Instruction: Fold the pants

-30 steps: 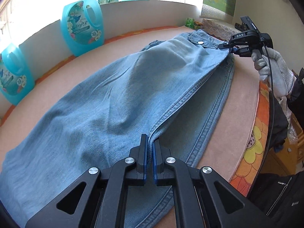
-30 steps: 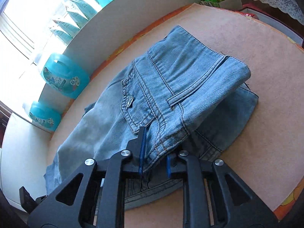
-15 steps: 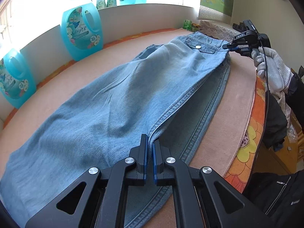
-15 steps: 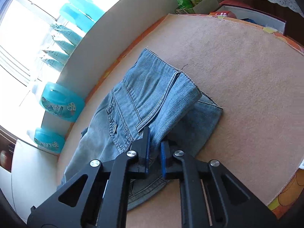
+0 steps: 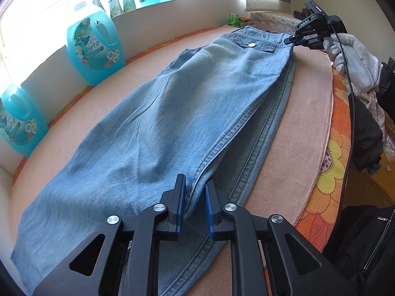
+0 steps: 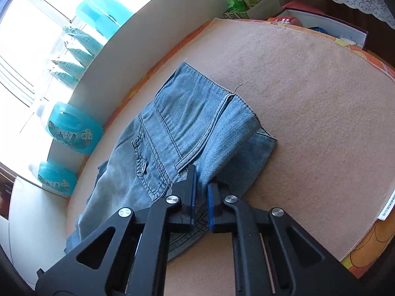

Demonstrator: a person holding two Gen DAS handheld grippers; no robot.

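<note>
Light blue jeans (image 5: 187,113) lie folded lengthwise, one leg on the other, on a pink mat (image 5: 303,128). My left gripper (image 5: 195,197) is at the near side seam of the legs, jaws slightly apart with the upper leg's edge loose between them. My right gripper (image 6: 200,192) is at the waistband (image 6: 197,123), jaws a little apart around the denim edge; it also shows in the left wrist view (image 5: 290,40), held by a gloved hand (image 5: 355,59).
Two turquoise detergent jugs (image 5: 95,49) (image 5: 17,120) stand against the white wall on the left. Cans and a box (image 6: 246,2) sit beyond the mat's far end. An orange flowered cloth (image 5: 330,172) borders the mat; dark clothing (image 5: 365,241) lies at right.
The upper leg and waistband have been lowered flat onto the lower layer. Both grippers' jaws have opened a little and let the denim go slack.
</note>
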